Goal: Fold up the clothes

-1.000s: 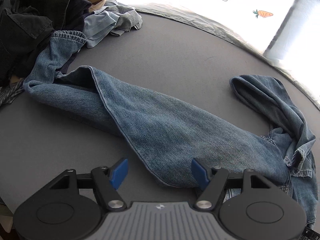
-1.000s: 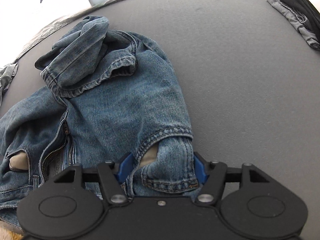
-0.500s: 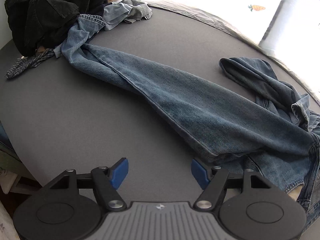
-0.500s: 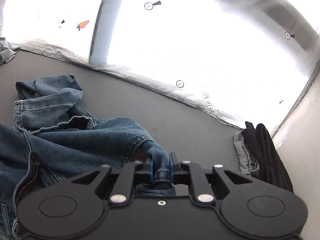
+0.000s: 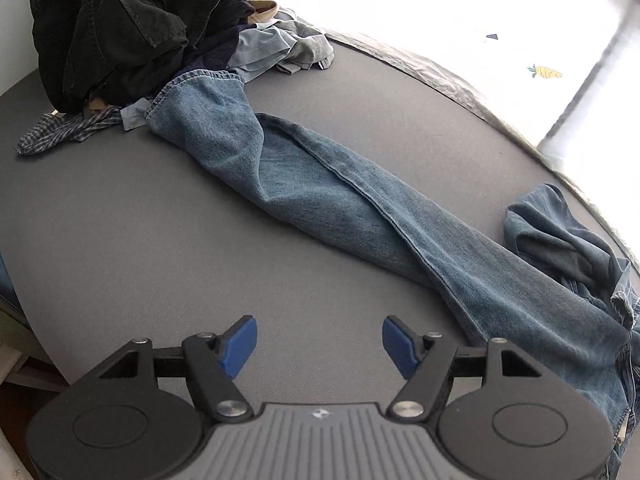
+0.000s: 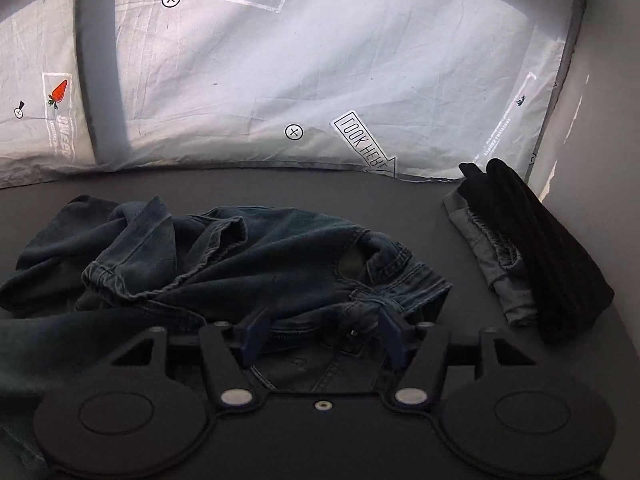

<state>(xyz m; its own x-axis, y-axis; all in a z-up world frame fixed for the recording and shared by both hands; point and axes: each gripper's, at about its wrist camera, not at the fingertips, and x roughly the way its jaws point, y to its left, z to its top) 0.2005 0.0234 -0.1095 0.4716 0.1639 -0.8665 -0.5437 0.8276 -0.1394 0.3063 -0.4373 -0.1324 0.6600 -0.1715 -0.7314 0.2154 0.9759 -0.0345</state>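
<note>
I am holding my left gripper (image 5: 319,340) with its blue pads spread wide over bare grey table (image 5: 120,232), nothing between them. The jeans (image 5: 360,216) are lying stretched across the table, one leg running toward the heap of dark clothes (image 5: 132,28) at the far edge. My right gripper (image 6: 322,334) has just been opening; its pads are standing apart over the crumpled waistband, and in this dim view I am seeing denim between them, seemingly unpinched. Folded dark garments (image 6: 532,248) are sitting to the right.

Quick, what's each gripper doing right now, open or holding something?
Left gripper: open, empty, above the table.
Right gripper: open, jaws just opened; the jeans waistband lies between them, ungripped.
</note>
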